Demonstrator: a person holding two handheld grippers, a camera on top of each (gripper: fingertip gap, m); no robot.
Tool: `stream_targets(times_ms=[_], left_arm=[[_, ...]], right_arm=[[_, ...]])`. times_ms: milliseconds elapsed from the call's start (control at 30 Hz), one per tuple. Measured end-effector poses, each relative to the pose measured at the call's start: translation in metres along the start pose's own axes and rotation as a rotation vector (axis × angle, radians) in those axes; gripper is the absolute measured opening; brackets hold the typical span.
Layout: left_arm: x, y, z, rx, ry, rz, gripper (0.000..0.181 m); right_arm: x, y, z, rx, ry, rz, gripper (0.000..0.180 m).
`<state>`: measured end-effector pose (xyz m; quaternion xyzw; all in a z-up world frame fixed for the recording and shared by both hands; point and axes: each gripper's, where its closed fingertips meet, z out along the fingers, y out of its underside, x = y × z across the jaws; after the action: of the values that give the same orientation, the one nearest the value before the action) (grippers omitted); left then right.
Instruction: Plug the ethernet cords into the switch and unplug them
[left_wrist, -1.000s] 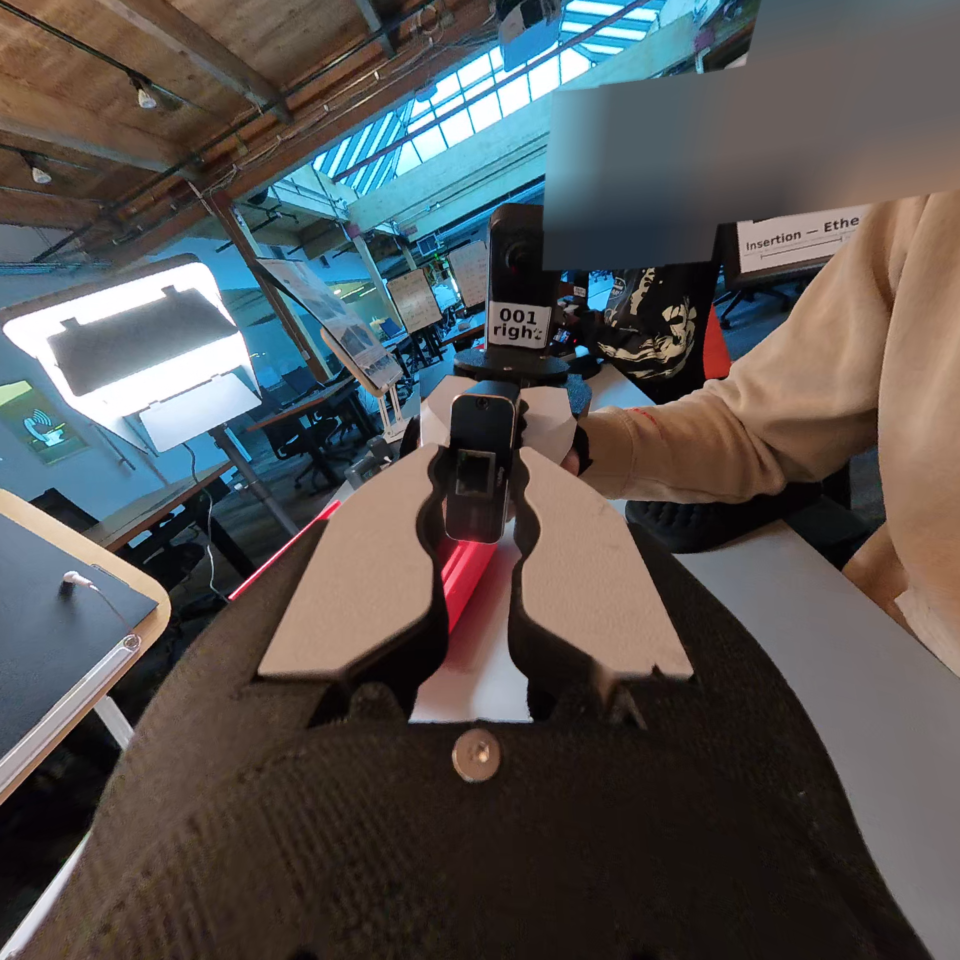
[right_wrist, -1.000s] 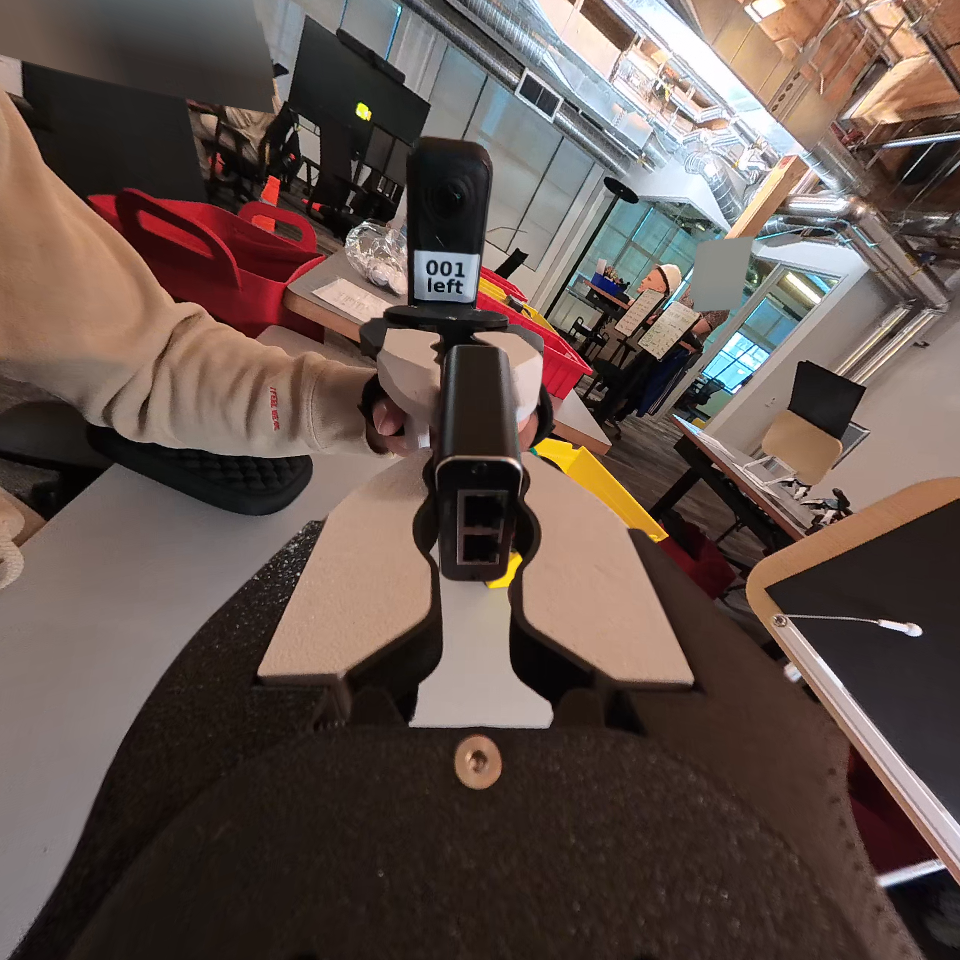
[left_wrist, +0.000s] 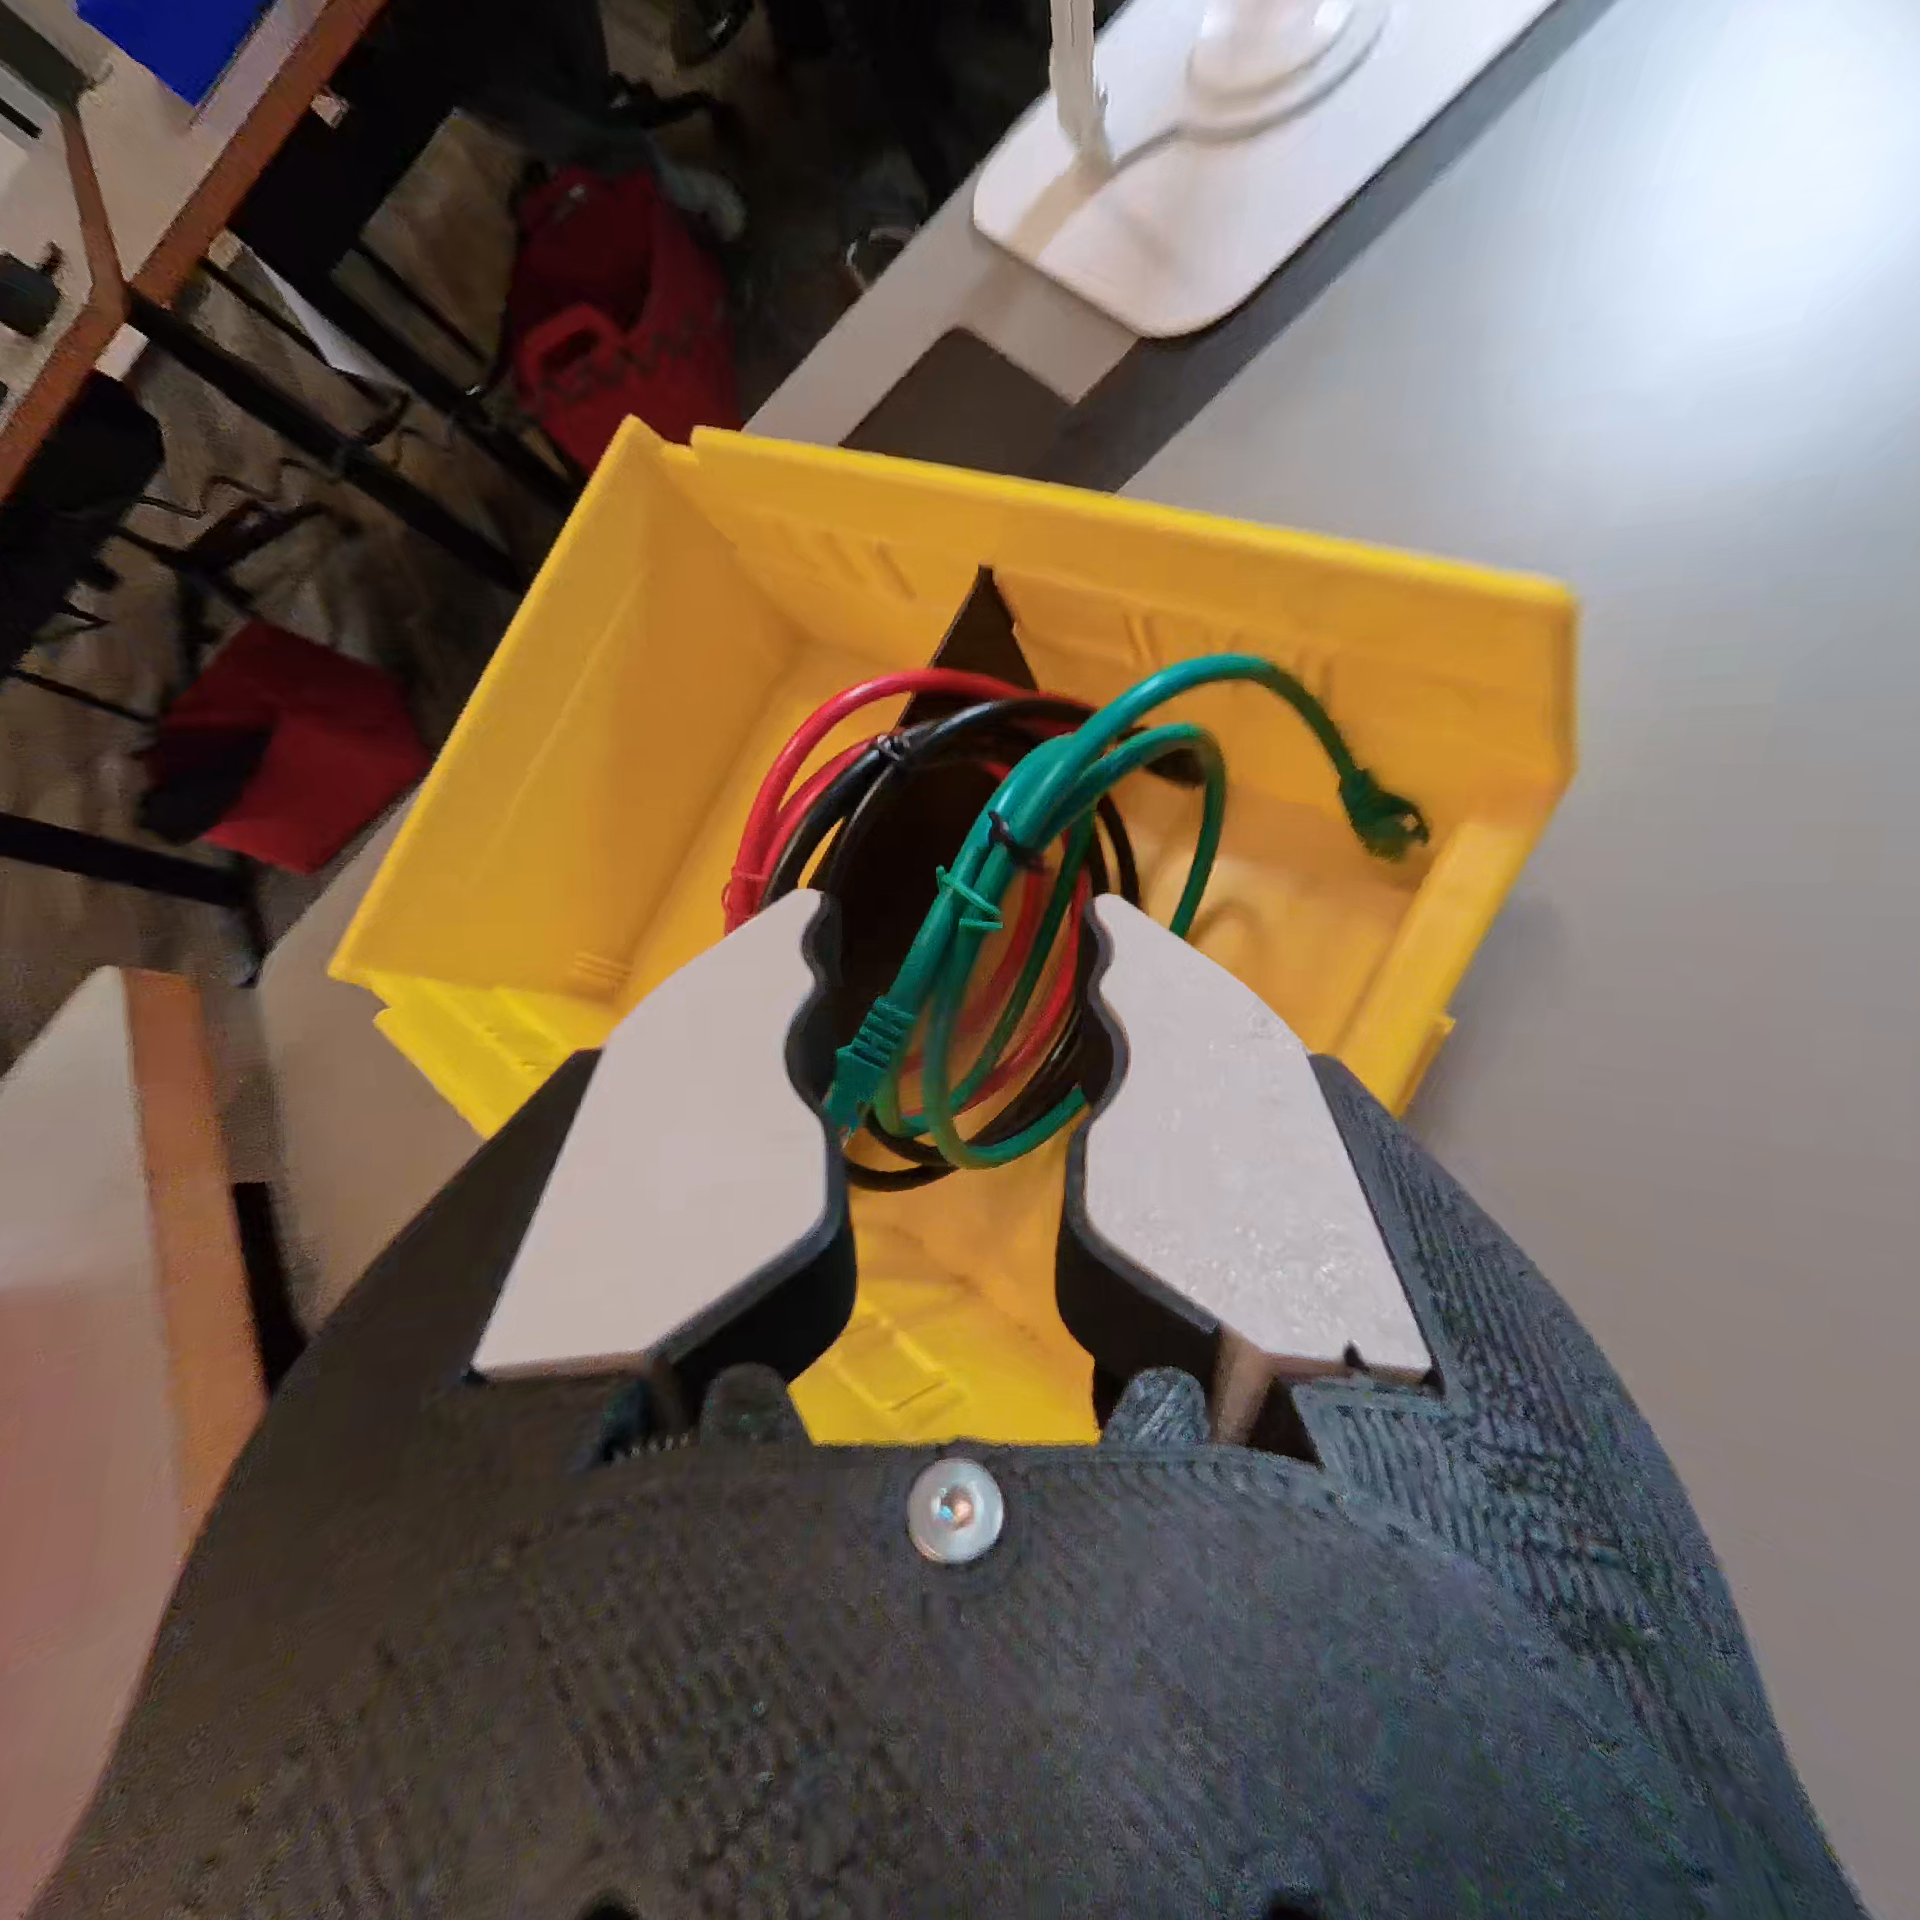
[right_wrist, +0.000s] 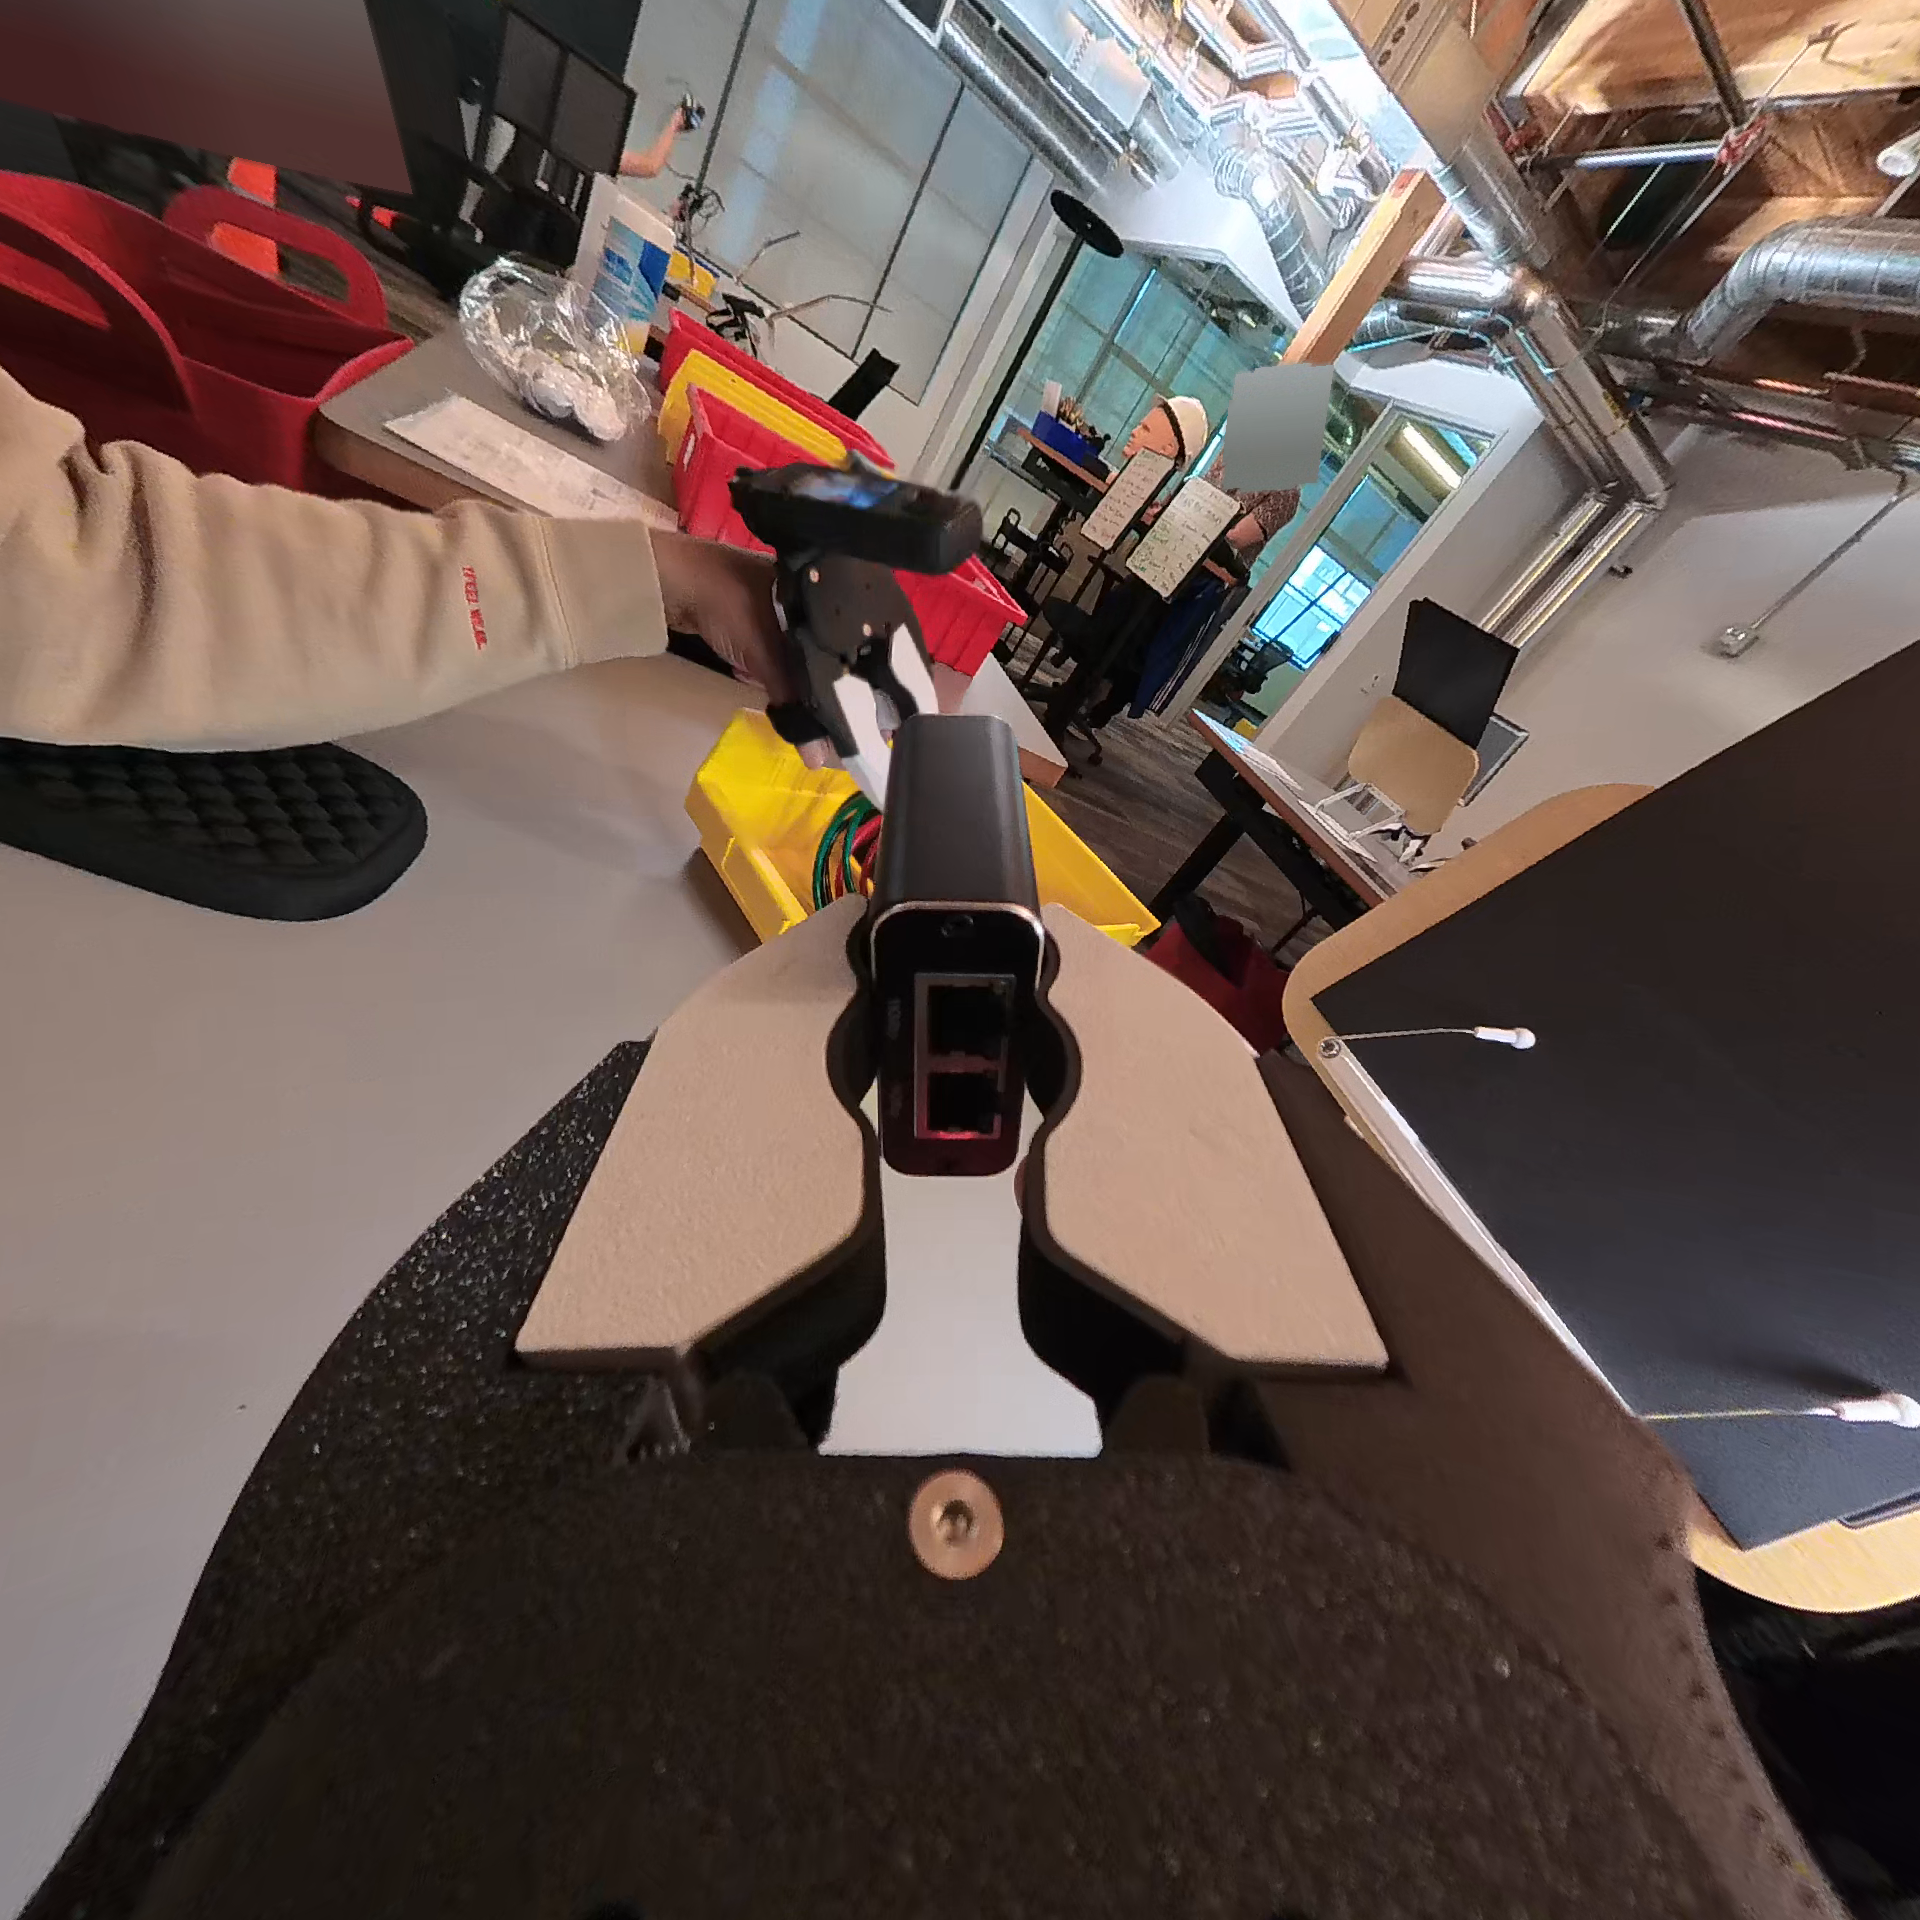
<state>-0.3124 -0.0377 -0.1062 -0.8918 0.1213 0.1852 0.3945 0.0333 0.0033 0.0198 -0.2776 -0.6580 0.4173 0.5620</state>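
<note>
Over the yellow bin (left_wrist: 582, 790) the left claw (left_wrist: 956, 971) gapes around coiled cords (left_wrist: 997, 935) (untouched); the right claw (right_wrist: 956, 997) clamps the switch (right_wrist: 956, 831).

Workshop: exposed ducts (right_wrist: 1766, 270), parts bins (right_wrist: 769, 436), worktables (right_wrist: 208, 1039).

Grey table (right_wrist: 312, 1039) has a black textured pad (right_wrist: 208, 821) on the left, red felt bags (right_wrist: 156, 343) behind it, red and yellow bins (right_wrist: 769, 416) far back, and a crinkly plastic bag (right_wrist: 551, 332) beside them.
</note>
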Motion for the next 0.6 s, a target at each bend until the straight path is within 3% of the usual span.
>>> stream_targets(times_ms=[33,200,300,600], left_arm=[[0.000,0.004,0.004,-0.027,-0.018,0.034,0.038],[-0.013,0.007,0.016,-0.081,-0.171,0.147,0.016],[-0.019,0.005,0.013,-0.083,-0.199,0.121,0.016],[-0.037,-0.033,-0.058,0.086,-0.233,-0.094,0.015]], right_arm=[[0.000,0.000,0.000,0.000,0.001,0.000,0.025],[0.002,-0.001,-0.001,0.007,0.006,0.015,0.024],[0.004,-0.001,-0.003,0.005,0.014,0.011,0.025],[0.008,-0.003,-0.007,0.017,0.024,0.028,0.025]])
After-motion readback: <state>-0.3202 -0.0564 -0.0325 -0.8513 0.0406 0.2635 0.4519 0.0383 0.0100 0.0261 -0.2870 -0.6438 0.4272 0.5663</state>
